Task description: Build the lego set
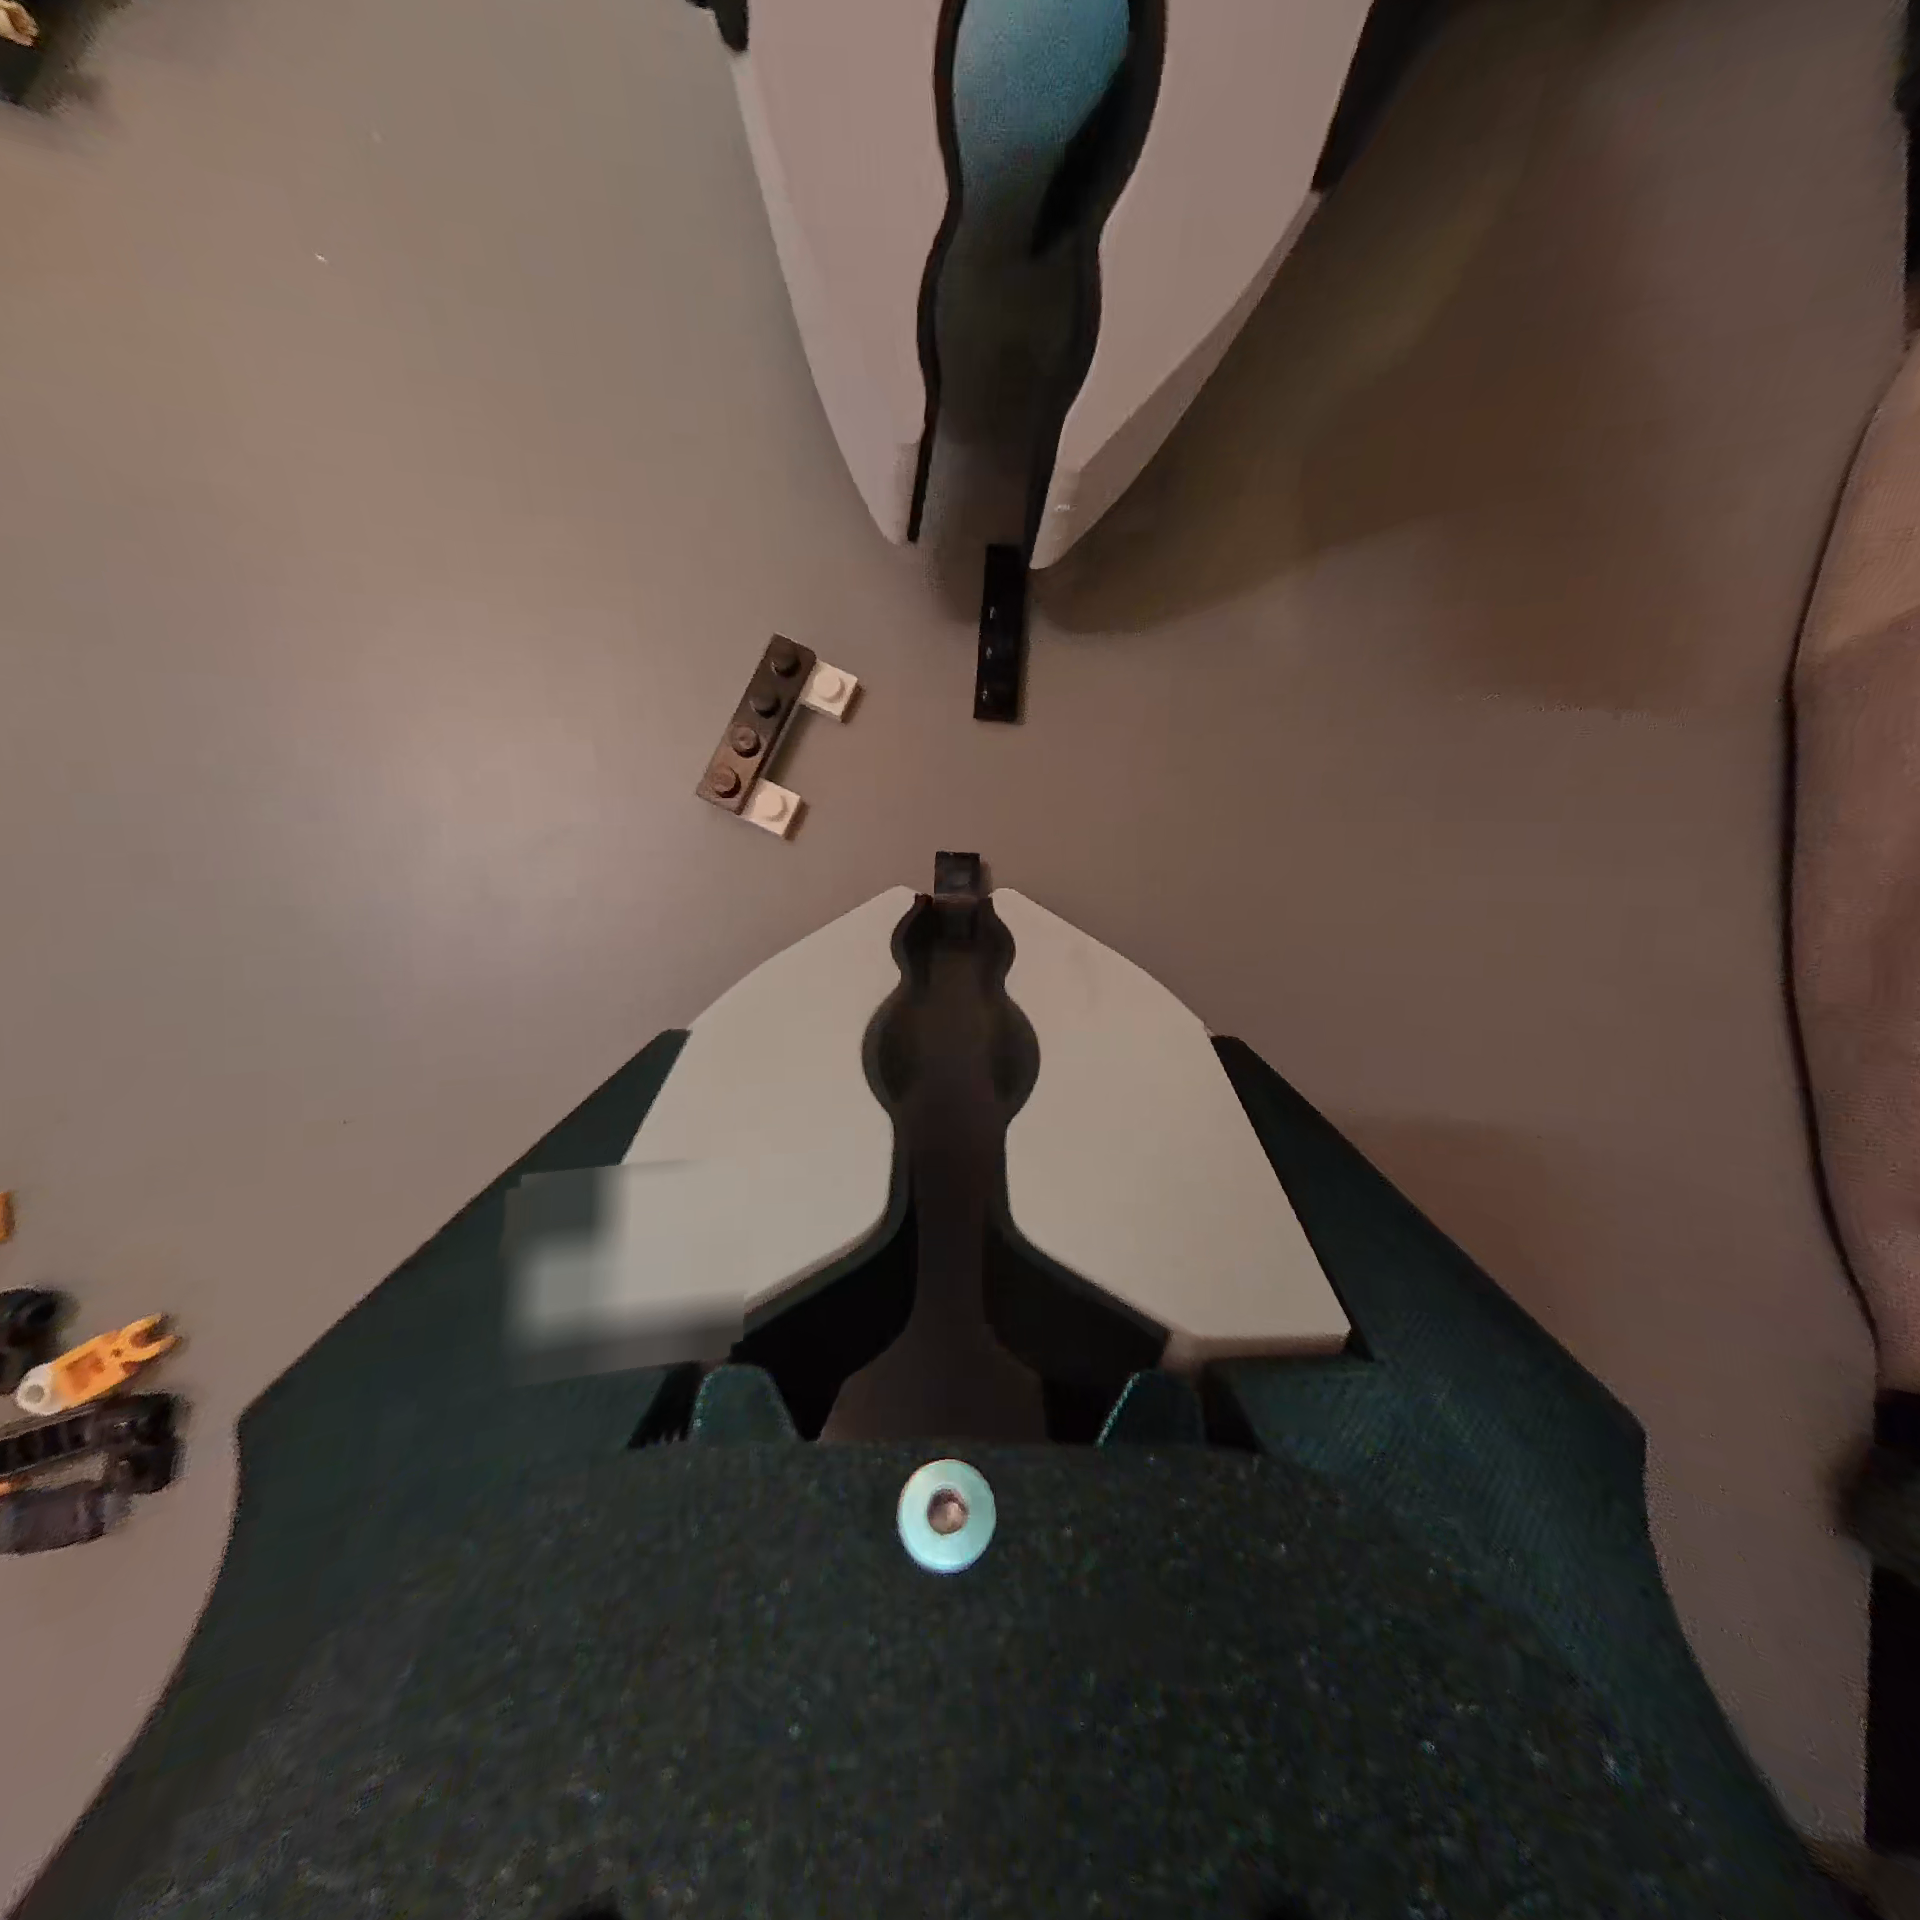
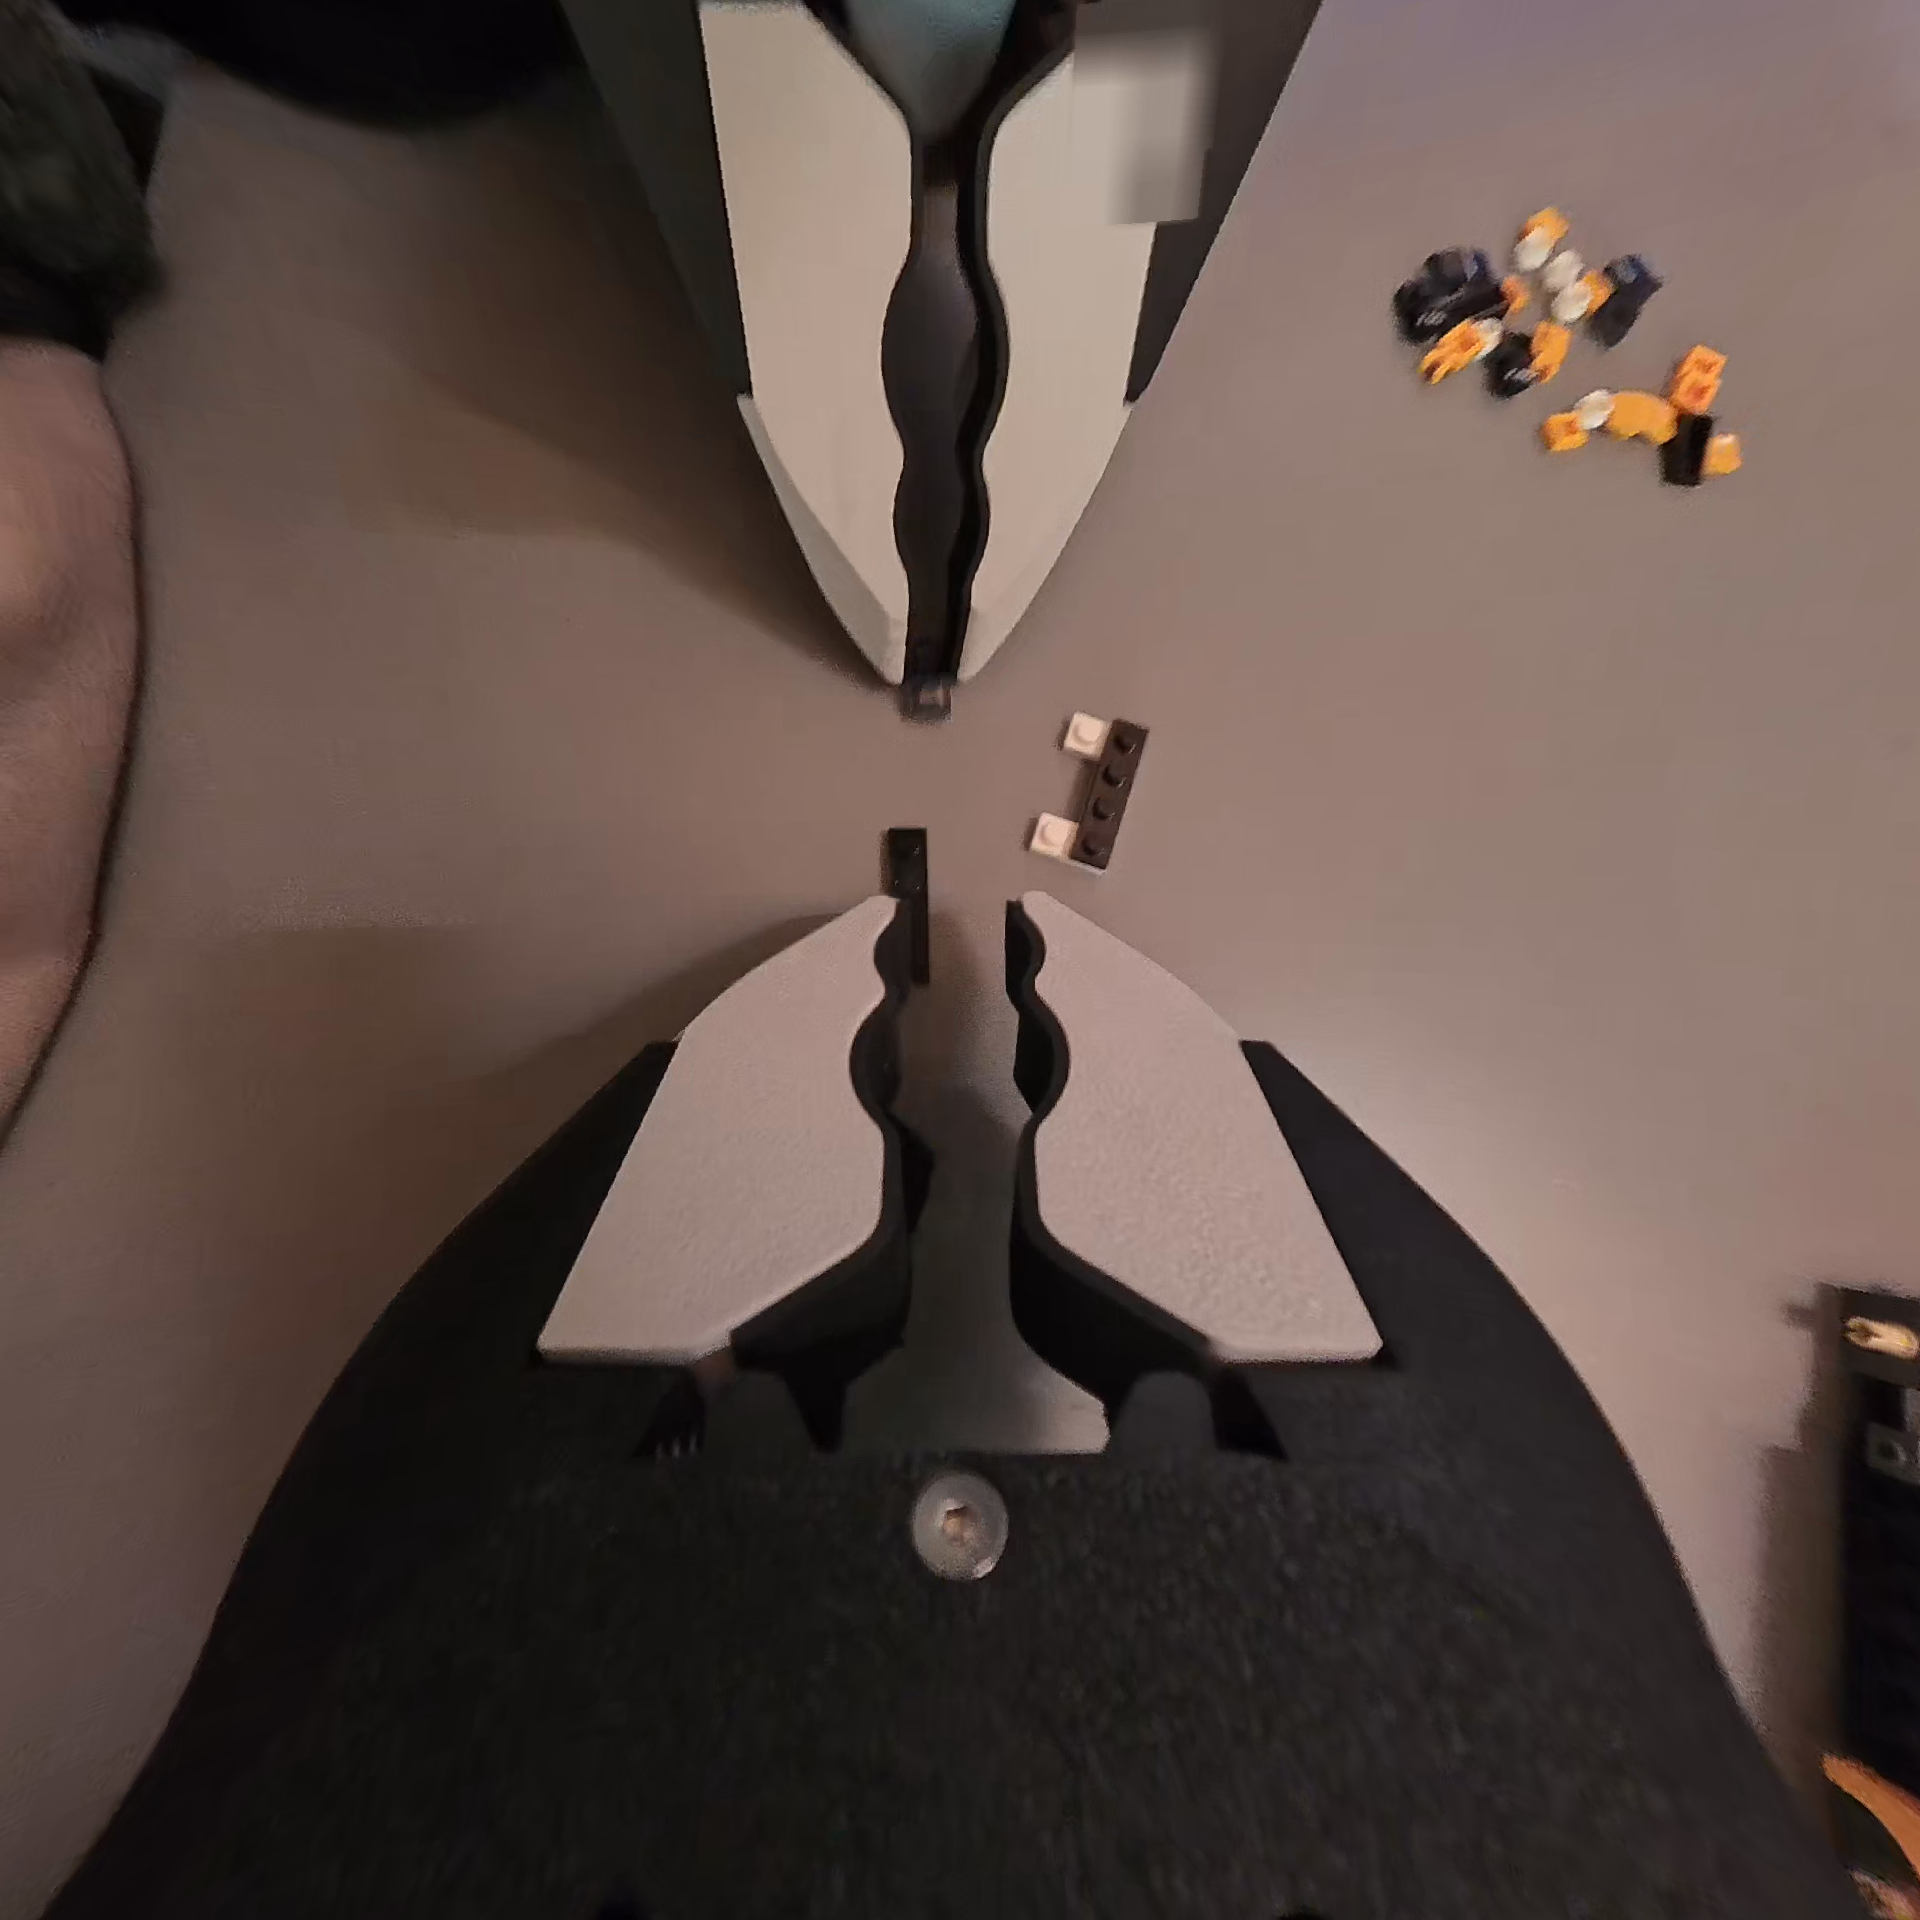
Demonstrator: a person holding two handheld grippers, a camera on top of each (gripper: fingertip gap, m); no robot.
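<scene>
Two hand-held grippers: left (image 1: 957, 891) pinches a small black piece (image 1: 957, 873), right (image 2: 961, 909) spread.

the two grippers face each other tip to tip over the table (image 1: 416, 468). a long plate (image 2: 907, 894) lies against the right gripper (image 2: 956, 914). a small assembly (image 1: 774, 738) lies beside the gap. loose pieces (image 2: 1558, 343) lie well apart.

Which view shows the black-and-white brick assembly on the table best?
The left wrist view: the assembly is sharp there, with four black studs and two white end plates distinct. The right wrist view shows the same assembly smaller and slightly blurred, beyond the right gripper.
</scene>
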